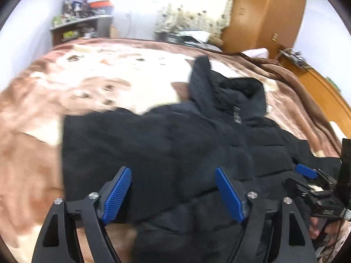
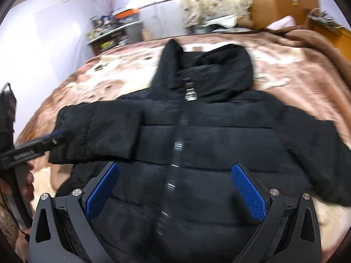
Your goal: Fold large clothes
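A black hooded puffer jacket point(image 2: 197, 144) lies front up on the bed, zip closed, hood towards the far side. One sleeve point(image 2: 96, 131) is folded across the chest; the other sleeve point(image 2: 318, 153) stretches out to the right. My right gripper point(image 2: 176, 186) hovers open over the jacket's lower front, with its pads either side of the zip and clear of the cloth. My left gripper point(image 1: 174, 188) stands open above the jacket point(image 1: 153, 142) near its lower left edge, with nothing pinched. In the right wrist view the left gripper point(image 2: 59, 134) reaches the folded sleeve's cuff.
The bed is covered by a brown and cream blanket point(image 1: 98, 83). A wooden wardrobe point(image 1: 263, 15) and a patterned curtain point(image 1: 197, 6) stand beyond it, a cluttered shelf point(image 1: 81, 22) at the far left, and a wooden headboard point(image 1: 324, 92) at the right. A hand point(image 2: 27, 188) holds the left gripper.
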A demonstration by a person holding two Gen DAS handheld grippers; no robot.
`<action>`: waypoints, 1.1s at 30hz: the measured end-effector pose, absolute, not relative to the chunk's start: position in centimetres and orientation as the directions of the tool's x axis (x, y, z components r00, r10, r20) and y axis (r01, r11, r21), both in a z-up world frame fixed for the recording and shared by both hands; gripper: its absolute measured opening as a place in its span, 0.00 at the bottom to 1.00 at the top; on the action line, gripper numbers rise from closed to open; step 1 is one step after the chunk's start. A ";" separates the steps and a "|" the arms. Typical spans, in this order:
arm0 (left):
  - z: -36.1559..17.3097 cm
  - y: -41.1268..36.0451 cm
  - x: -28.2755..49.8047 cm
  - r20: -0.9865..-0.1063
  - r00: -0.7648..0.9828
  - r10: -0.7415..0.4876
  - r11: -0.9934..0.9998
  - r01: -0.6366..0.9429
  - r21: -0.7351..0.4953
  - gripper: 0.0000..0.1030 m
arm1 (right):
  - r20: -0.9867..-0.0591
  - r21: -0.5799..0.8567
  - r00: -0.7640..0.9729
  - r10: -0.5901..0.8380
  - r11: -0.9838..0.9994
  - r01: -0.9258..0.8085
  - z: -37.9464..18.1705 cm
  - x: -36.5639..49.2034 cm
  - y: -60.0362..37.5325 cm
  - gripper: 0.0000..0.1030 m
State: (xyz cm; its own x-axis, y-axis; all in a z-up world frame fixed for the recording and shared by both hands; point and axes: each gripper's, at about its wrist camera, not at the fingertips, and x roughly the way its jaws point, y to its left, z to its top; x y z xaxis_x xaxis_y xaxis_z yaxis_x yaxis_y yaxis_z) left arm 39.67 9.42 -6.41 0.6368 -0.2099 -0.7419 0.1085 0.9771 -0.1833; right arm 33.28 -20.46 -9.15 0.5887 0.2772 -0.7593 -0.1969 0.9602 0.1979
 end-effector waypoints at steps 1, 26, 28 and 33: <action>-6.3 10.1 39.5 -0.741 0.640 -0.202 0.978 0.100 -0.180 0.80 | -0.759 0.216 0.579 0.299 0.954 -0.209 -9.7 34.0 -19.7 0.99; -10.9 18.0 40.1 -0.815 0.573 -0.084 0.971 -0.136 -0.196 0.83 | -0.711 0.446 0.453 0.538 0.843 -0.301 -13.2 40.6 -13.5 0.06; -10.6 17.6 40.1 -0.814 0.575 -0.078 0.973 -0.135 -0.189 0.83 | -0.704 0.441 0.471 0.532 0.847 -0.297 -12.3 40.0 -13.9 0.05; -9.1 16.5 39.8 -0.797 0.600 -0.071 0.979 -0.112 -0.171 0.83 | -0.658 0.435 0.538 0.527 0.849 -0.300 -9.0 38.1 -16.7 0.04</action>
